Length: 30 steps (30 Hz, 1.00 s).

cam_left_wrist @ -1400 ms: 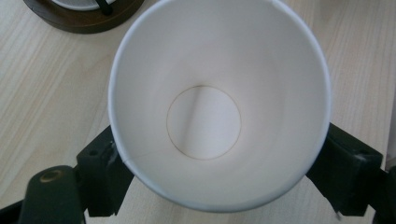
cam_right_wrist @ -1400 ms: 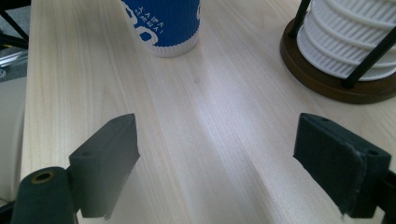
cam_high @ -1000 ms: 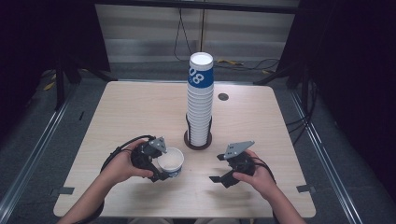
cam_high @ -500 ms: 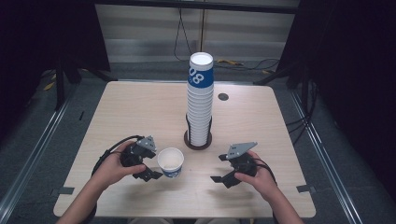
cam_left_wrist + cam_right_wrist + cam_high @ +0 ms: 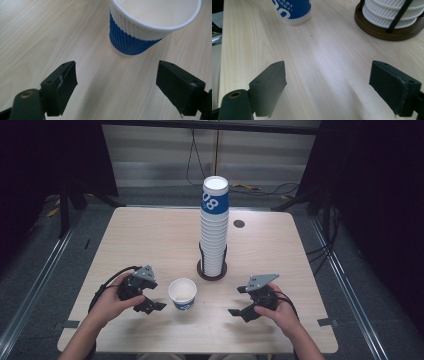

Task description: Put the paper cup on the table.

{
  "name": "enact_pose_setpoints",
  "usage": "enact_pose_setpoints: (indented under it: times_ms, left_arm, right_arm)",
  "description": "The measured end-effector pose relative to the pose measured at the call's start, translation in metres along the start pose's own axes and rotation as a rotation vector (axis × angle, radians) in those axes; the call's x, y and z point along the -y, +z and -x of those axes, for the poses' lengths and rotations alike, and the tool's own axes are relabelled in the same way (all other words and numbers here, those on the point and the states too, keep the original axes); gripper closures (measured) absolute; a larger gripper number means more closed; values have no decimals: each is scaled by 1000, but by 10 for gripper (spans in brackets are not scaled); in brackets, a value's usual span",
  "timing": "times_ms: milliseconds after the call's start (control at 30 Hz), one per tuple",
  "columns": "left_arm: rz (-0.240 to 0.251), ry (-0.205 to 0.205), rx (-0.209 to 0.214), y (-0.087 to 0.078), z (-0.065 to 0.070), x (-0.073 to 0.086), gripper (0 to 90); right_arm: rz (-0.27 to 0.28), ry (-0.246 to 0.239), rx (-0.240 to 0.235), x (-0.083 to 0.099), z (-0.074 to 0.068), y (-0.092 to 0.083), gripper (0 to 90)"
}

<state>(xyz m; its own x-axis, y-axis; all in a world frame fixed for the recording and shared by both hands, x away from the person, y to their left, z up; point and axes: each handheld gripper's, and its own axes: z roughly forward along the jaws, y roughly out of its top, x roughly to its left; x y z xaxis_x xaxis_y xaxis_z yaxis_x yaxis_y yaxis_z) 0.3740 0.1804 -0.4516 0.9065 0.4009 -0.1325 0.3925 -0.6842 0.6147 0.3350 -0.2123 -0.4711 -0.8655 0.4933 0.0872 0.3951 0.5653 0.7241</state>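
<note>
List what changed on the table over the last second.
The left gripper has let go of the single paper cup and backed off toward the table's left; its jaws now stand open, clear of the cup. The cup stands upright where it was set. The right gripper and the cup stack stayed put.

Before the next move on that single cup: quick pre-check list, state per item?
1. Single cup upright on the table, mouth up: ok.
2. Left gripper jaws open, nothing between them: ok.
3. Left gripper free of the cup, bare wood between jaws and cup wall in the left gripper view: ok.
4. Right gripper jaws open and empty, off to the cup's right: ok.
5. Cup stack straight in its holder, apart from the single cup: ok.
6. Single cup empty: ok, the inside looks clean white.
</note>
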Motion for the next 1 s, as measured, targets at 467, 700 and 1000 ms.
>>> enact_pose_setpoints:
  times_ms: [467,700,1000]
  left_arm:
    - [43,-54,-18,-4,-10,28,168]
    - [55,-60,-38,-7,-14,37,168]
    - [51,-71,-57,-8,-17,50,168]
  right_arm:
    - [8,15,19,10,4,-9,132]
    - [3,20,32,14,6,-12,132]
    - [-2,36,53,22,12,-15,132]
